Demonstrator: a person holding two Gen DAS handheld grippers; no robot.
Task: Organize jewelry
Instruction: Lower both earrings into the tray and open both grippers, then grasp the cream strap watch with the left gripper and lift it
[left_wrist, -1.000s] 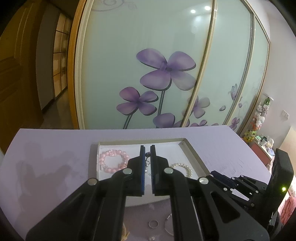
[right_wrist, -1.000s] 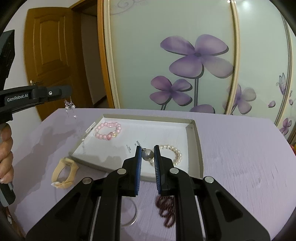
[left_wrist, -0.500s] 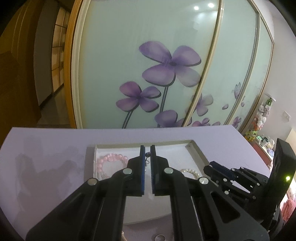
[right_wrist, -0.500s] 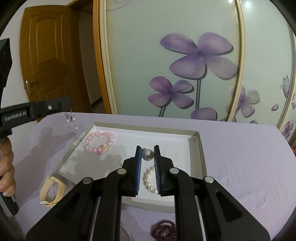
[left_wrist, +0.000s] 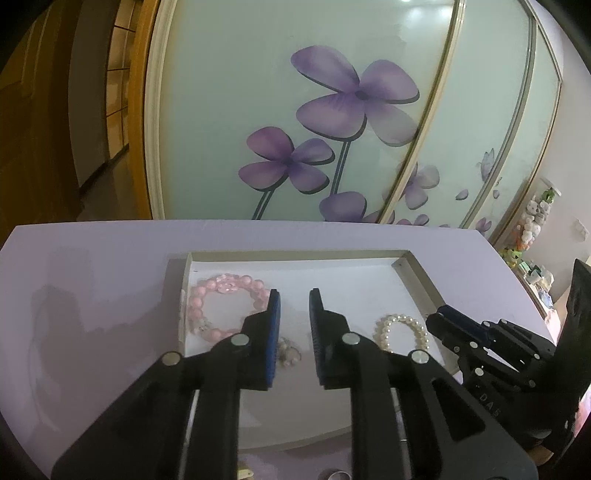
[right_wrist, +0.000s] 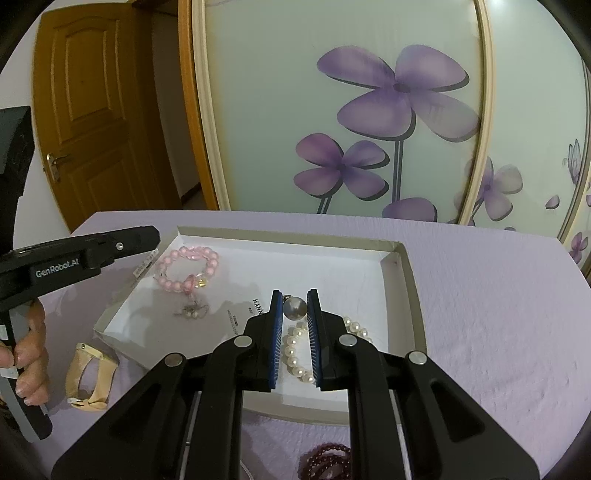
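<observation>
Left gripper: jaws now apart, empty; the small earring it held a second ago lies in the white tray beside the pink bracelet. Right gripper jaws clamp a grey pearl above the tray, placement pending.

Left gripper up over the tray, jaws wide apart, nothing between them. Right gripper over the tray's near side, jaws squeezed on a gray bead. Hand wrapped round the left handle.
</observation>
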